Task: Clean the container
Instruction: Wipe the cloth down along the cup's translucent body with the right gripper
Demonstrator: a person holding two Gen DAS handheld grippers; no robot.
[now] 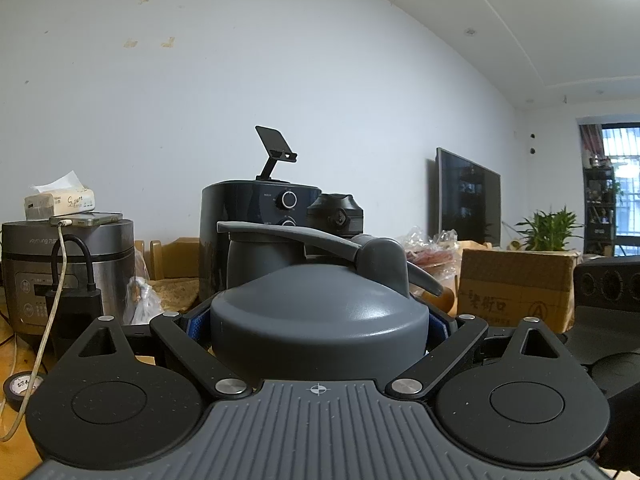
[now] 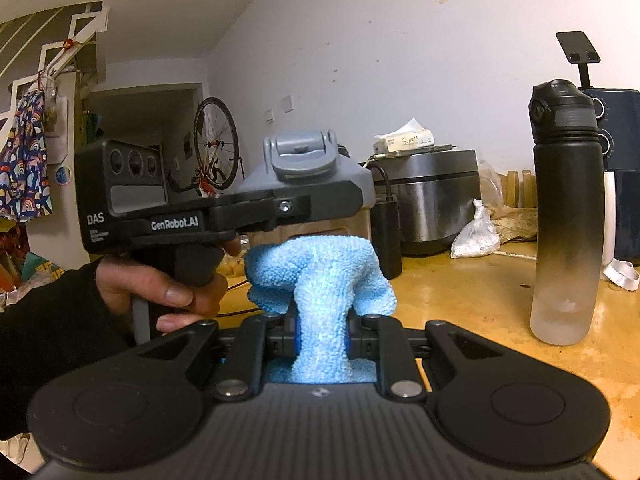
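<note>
A grey-lidded container [image 1: 316, 308] with a carry handle fills the middle of the left wrist view. My left gripper [image 1: 319, 326] is shut on it, with the blue pads pressed against both sides of the lid. The right wrist view shows that same container [image 2: 304, 160] from the side, held level above the table in the left gripper [image 2: 320, 200], whose grip is held by a person's hand [image 2: 160, 284]. My right gripper [image 2: 322, 340] is shut on a bunched light-blue cloth [image 2: 320, 272], which sits just below and in front of the container's body.
On the wooden table [image 2: 480, 300] a tall black-and-frosted water bottle [image 2: 568, 208] stands to the right. Behind are a rice cooker [image 2: 432, 196], a black charger [image 2: 386, 232], a white plastic bag [image 2: 476, 232] and a dark air fryer [image 1: 260, 216]. A cardboard box [image 1: 516, 288] sits right.
</note>
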